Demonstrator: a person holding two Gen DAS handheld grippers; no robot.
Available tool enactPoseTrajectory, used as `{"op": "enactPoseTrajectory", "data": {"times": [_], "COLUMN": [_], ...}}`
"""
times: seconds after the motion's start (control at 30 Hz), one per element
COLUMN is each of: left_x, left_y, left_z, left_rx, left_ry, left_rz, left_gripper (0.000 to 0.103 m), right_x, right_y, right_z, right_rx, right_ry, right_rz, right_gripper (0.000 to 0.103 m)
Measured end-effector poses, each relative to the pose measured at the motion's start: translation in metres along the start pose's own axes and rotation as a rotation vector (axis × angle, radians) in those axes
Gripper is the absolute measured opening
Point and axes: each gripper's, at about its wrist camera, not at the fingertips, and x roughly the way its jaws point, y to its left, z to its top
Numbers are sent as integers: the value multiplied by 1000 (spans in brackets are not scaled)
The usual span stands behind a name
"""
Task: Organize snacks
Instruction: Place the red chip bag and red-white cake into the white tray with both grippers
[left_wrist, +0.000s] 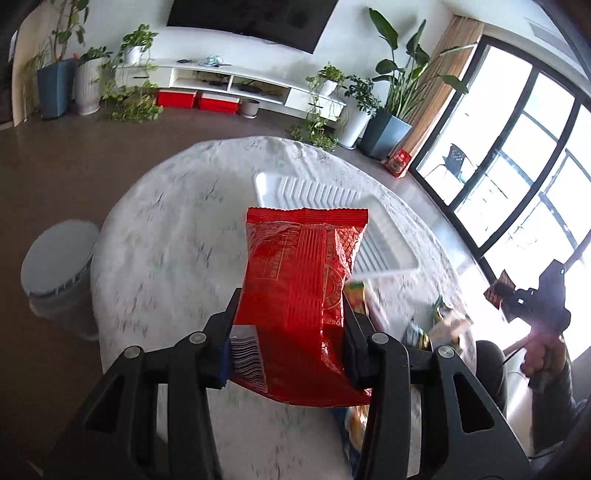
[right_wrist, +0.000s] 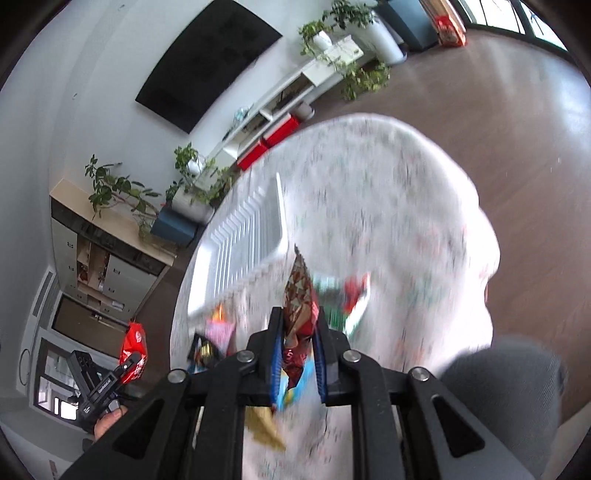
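Note:
My left gripper (left_wrist: 291, 314) is shut on a large red snack bag (left_wrist: 299, 280) and holds it above the round table, just short of the white ribbed tray (left_wrist: 325, 195). My right gripper (right_wrist: 298, 321) is shut on a small dark red patterned snack packet (right_wrist: 299, 295), held edge-on above the table; it also shows far right in the left wrist view (left_wrist: 498, 290). The tray (right_wrist: 243, 229) lies left of it. The left gripper with its red bag (right_wrist: 133, 345) shows at the lower left of the right wrist view. Loose snacks (right_wrist: 218, 332) lie blurred below.
The round table (left_wrist: 177, 236) has a white patterned cloth. More snack packets (left_wrist: 439, 325) lie near its right edge. A grey bin (left_wrist: 59, 266) stands on the floor to the left. Plants, a TV cabinet and a large window ring the room.

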Motion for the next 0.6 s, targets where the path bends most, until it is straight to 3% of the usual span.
{"op": "enactPoseTrajectory", "data": {"times": [0.17, 0.3, 0.47, 0.6], "left_x": [47, 96, 149, 180], "left_y": [-23, -37, -36, -30], "left_z": [49, 76, 81, 69], "left_rx": [115, 177, 179, 172], "left_ry": [59, 117, 196, 246], "left_rz": [16, 17, 42, 58], "left_gripper": [42, 42, 42, 42], "right_x": [33, 91, 176, 226], "right_y": [33, 66, 89, 89], "right_z": [62, 88, 95, 92], "right_rx": [-124, -215, -297, -343], "right_ry": [32, 164, 360, 448], "right_rz": [10, 43, 37, -7], "right_gripper": [16, 16, 16, 16]}}
